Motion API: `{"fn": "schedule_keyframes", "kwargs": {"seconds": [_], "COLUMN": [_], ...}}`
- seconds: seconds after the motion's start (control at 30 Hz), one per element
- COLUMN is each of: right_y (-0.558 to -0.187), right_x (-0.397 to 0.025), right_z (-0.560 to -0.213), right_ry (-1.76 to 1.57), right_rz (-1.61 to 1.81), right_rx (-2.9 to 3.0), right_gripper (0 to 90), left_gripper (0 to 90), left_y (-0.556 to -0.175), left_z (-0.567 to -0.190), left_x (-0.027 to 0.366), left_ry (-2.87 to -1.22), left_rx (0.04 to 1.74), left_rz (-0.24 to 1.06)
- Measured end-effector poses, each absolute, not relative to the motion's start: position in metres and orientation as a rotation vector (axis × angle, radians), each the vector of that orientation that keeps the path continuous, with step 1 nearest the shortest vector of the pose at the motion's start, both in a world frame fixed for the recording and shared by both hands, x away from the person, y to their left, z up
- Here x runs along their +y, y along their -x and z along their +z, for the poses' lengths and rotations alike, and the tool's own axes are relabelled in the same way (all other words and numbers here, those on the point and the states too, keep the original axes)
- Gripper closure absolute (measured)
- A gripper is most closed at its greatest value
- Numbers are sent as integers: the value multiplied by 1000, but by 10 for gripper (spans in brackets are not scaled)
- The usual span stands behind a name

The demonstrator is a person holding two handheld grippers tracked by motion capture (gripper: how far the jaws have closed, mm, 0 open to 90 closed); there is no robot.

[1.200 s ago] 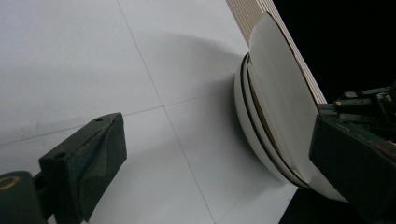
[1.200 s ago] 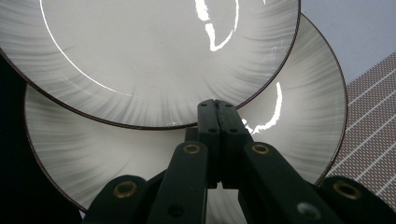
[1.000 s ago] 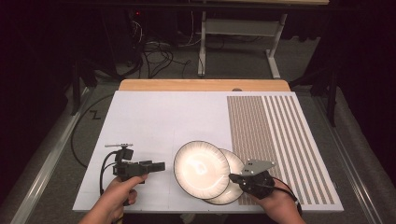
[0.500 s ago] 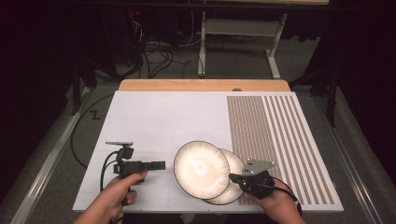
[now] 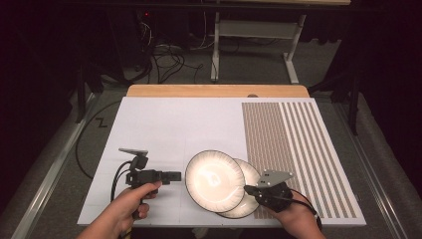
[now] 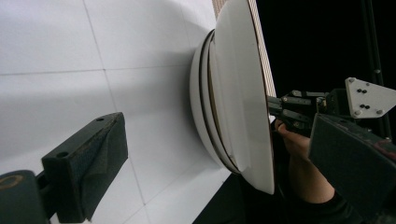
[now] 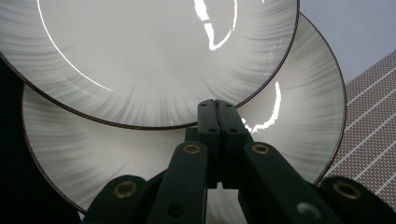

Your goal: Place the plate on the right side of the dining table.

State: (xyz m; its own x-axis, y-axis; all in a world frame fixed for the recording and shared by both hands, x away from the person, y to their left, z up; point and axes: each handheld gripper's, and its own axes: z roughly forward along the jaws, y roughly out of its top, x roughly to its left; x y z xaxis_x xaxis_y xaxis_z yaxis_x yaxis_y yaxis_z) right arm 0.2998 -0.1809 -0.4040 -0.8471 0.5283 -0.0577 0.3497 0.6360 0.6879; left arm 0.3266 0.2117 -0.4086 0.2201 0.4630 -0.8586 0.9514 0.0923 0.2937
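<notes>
Right gripper (image 5: pixel 250 189), clamped on my top plate's (image 5: pixel 215 179) rim, lifts it; left gripper (image 5: pixel 175 175), jaws apart, must next grip its opposite rim.

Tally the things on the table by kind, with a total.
Plates: 2, the upper plate and the lower plate
Grippers: 2, the left gripper and the right gripper
Total: 4
</notes>
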Motion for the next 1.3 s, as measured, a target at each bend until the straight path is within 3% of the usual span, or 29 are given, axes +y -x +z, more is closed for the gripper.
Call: {"fn": "schedule_keyframes", "kwargs": {"seconds": [0.77, 0.93, 1.3], "right_y": [-299, -299, -299], "right_x": [-181, -181, -181], "right_z": [-404, -404, -404], "right_ry": [-712, -712, -708], "right_rz": [1011, 1011, 1009], "right_rx": [2604, 2604, 2602], "right_gripper": [900, 900, 900], "left_gripper": [205, 286, 566], "left_y": [-336, -339, -342], "left_z": [-410, -404, -403], "left_x": [178, 170, 159], "left_ry": [-1558, -1596, -1679], "left_rx": [1431, 1438, 1449], "left_rz": [-761, -751, -720]}}
